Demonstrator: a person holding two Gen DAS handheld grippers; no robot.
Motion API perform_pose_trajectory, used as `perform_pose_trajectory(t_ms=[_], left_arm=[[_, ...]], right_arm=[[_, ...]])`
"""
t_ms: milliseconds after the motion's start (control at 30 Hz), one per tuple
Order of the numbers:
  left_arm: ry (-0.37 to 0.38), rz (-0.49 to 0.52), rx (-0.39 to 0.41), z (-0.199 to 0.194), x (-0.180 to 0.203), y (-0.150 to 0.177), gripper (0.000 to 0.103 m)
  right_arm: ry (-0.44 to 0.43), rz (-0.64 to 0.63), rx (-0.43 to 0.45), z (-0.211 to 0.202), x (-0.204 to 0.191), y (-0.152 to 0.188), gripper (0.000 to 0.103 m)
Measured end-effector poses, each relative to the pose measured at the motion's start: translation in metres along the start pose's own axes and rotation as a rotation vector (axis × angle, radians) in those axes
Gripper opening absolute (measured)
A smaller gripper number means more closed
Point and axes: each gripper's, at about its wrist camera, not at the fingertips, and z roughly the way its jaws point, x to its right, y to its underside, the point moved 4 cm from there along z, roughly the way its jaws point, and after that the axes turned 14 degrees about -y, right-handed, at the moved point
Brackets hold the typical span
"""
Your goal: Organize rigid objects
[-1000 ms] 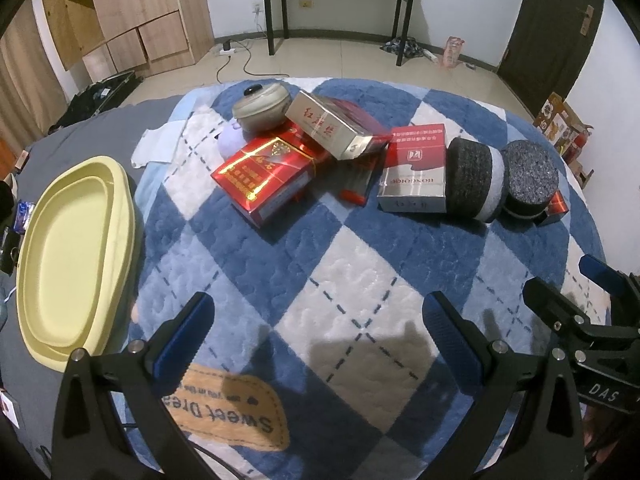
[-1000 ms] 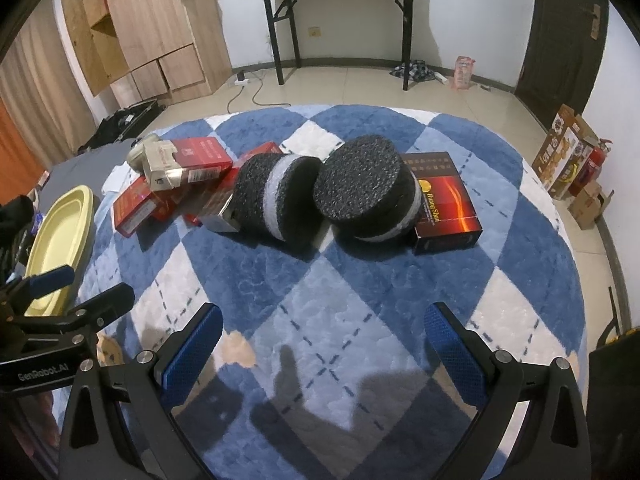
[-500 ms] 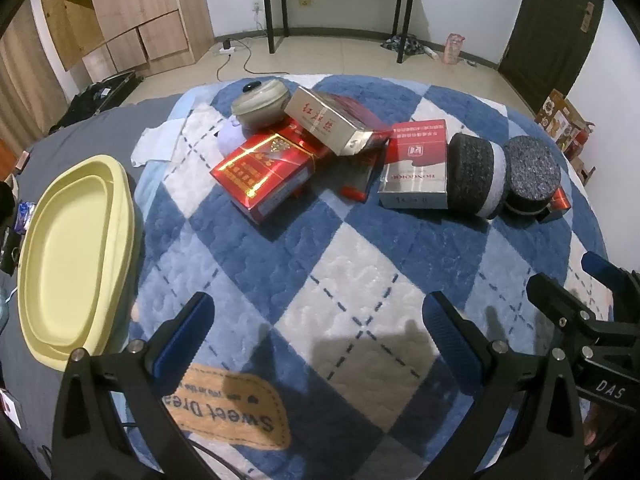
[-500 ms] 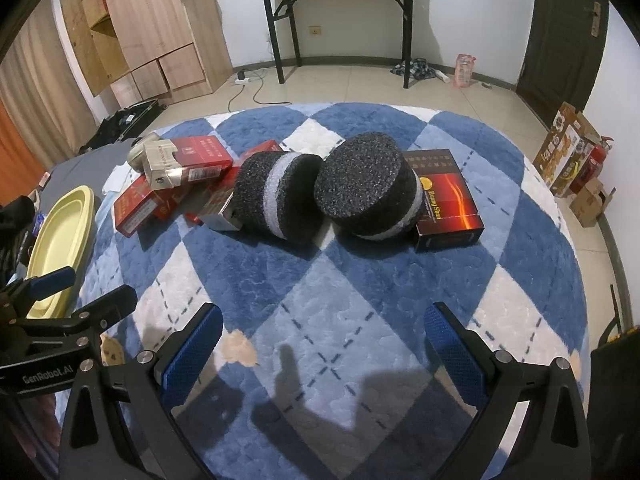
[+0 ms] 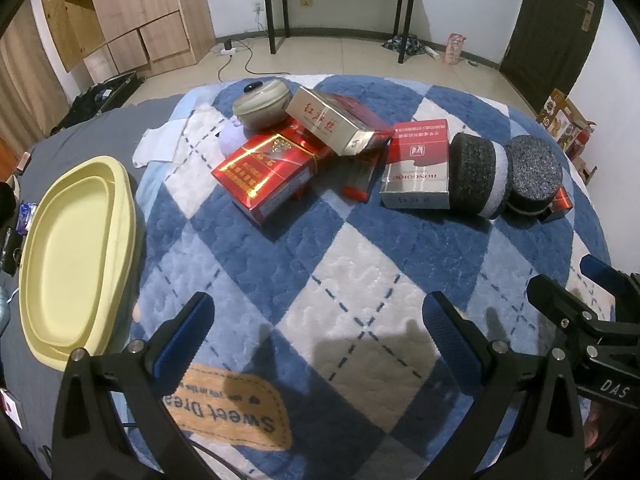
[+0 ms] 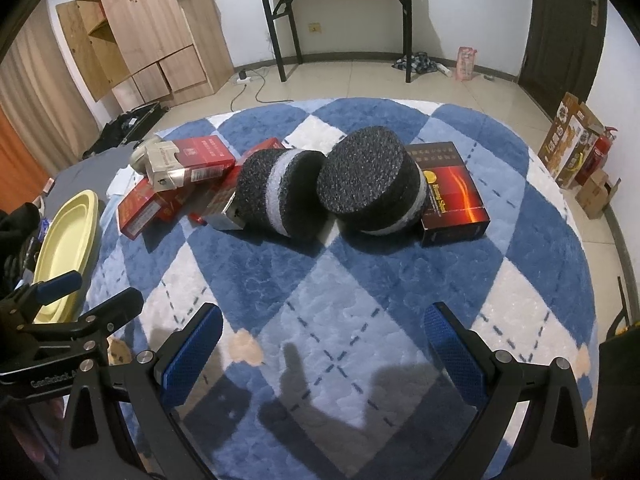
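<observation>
A pile of rigid things lies on the blue and white rug (image 5: 320, 264): a red box (image 5: 266, 172), a gold and red carton (image 5: 332, 122), a red and silver box (image 5: 416, 164), a beige lidded bowl (image 5: 262, 104), two black foam discs (image 6: 284, 196) (image 6: 370, 184) and a dark red box (image 6: 450, 192). A yellow tray (image 5: 72, 256) sits at the left. My left gripper (image 5: 318, 328) is open and empty, well short of the pile. My right gripper (image 6: 322, 340) is open and empty, short of the discs.
A white cloth (image 5: 160, 144) lies by the tray. A black folding table (image 6: 340, 20), a wooden cabinet (image 6: 140, 40) and a dark door (image 6: 560, 28) stand behind. Cardboard boxes (image 6: 572, 148) stand on the floor at the right.
Both grippers have drawn back and up slightly; the pile looks a little farther away. Nothing was grasped or moved.
</observation>
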Motion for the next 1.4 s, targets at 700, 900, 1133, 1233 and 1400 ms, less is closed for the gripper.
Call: perform_pose_trajectory(t_ms=[700,900,1133,1233,1400], left_arm=[[-0.008,0.002,0.0,-0.0006,-0.0019,0.0013,0.103],[-0.013,0.002,-0.004,-0.0004,0.0001,0.0012,0.103],[-0.018,0.009,-0.005,0.0004,0.0008,0.0017,0.103],[-0.022,0.01,-0.005,0.001,0.0006,0.0018,0.103],[-0.023,0.005,-0.01,0.0027,0.0002,0.0015,0.103]], right_arm=[[0.0,-0.007,-0.007,0.0043,-0.001,0.0015,0.103],[0.001,-0.012,-0.009,0.005,-0.0023,0.0017,0.103],[0.004,-0.007,-0.011,0.0054,-0.0008,0.002,0.103],[0.004,-0.008,-0.011,0.0056,-0.0007,0.0022,0.103],[0.008,-0.013,-0.014,0.0066,-0.0011,0.0018,0.103]])
